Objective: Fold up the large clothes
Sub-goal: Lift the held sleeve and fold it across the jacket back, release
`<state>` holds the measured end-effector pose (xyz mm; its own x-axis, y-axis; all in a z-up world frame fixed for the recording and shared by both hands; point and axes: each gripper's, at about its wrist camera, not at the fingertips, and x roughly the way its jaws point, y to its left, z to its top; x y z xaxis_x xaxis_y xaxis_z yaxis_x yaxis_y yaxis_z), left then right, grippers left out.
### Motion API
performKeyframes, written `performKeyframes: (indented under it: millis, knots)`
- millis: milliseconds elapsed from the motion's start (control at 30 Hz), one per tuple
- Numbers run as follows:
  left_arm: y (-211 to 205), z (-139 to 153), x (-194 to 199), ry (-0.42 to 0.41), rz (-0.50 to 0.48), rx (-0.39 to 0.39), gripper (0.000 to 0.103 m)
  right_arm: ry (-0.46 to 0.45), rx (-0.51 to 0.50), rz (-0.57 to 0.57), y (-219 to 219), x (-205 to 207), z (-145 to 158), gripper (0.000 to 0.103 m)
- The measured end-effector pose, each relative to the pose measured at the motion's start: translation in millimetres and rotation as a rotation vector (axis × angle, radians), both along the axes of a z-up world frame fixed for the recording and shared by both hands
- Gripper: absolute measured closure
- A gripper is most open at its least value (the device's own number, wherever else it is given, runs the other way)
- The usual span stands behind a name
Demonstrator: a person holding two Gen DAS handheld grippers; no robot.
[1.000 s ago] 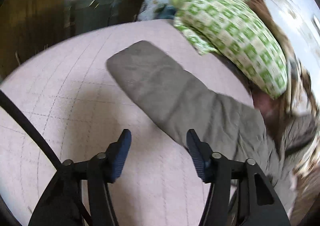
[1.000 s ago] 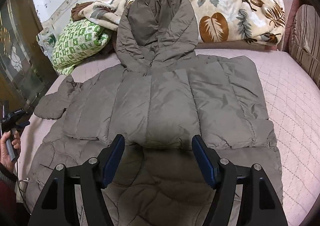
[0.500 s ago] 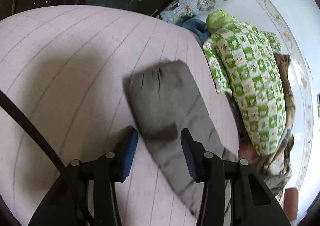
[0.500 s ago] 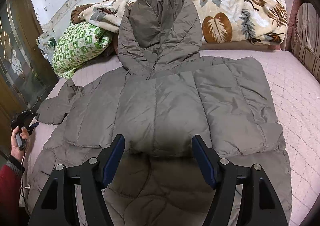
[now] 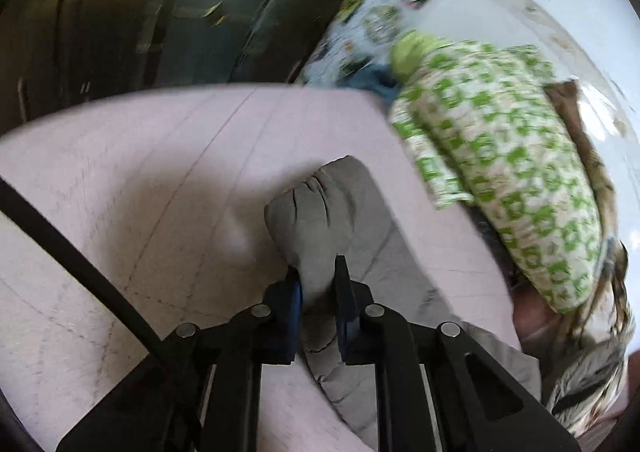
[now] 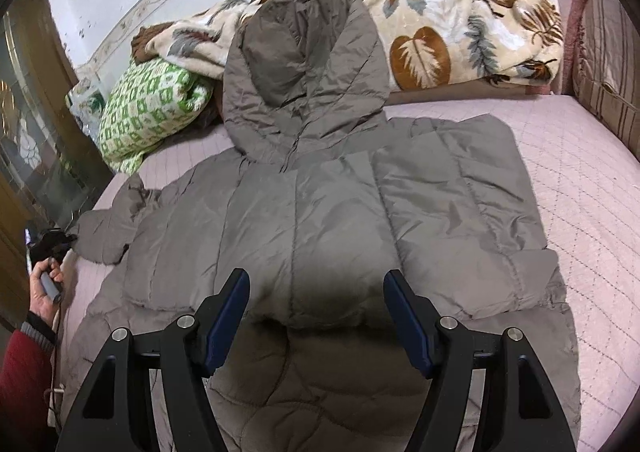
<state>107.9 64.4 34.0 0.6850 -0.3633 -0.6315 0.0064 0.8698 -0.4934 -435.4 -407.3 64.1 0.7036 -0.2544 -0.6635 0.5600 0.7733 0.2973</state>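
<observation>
A large grey-brown hooded puffer jacket (image 6: 320,219) lies spread on the pink quilted bed (image 6: 580,171), hood toward the wall, its right sleeve folded in over the body. My left gripper (image 5: 318,276) is shut on the cuff end of the jacket's left sleeve (image 5: 316,211), which bunches up between the pads. The sleeve (image 6: 104,232) and the hand-held left gripper (image 6: 50,248) show at the bed's left edge in the right wrist view. My right gripper (image 6: 316,292) is open and empty, hovering above the jacket's lower middle.
A green-and-white checked pillow (image 6: 152,111) lies at the far left of the bed, close to the sleeve (image 5: 500,155). A leaf-patterned blanket (image 6: 440,31) is piled along the wall. A striped cushion (image 6: 608,63) sits at the right. A glass-panelled cabinet (image 6: 28,155) stands left of the bed.
My left gripper came down over the sleeve cuff and closed on it, bunching the fabric. My right gripper stayed open and shifted only slightly over the jacket.
</observation>
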Motion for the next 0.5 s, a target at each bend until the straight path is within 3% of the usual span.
performKeyframes:
  millis: [267, 500]
  knots:
    - [-24, 102, -65, -0.202, -0.069, 0.013, 0.090, -0.015, -0.001, -0.045, -9, -11, 6, 0.029]
    - [-51, 163, -92, -0.257, -0.139, -0.001, 0.090, -0.046, -0.021, -0.055, -11, -18, 16, 0.029]
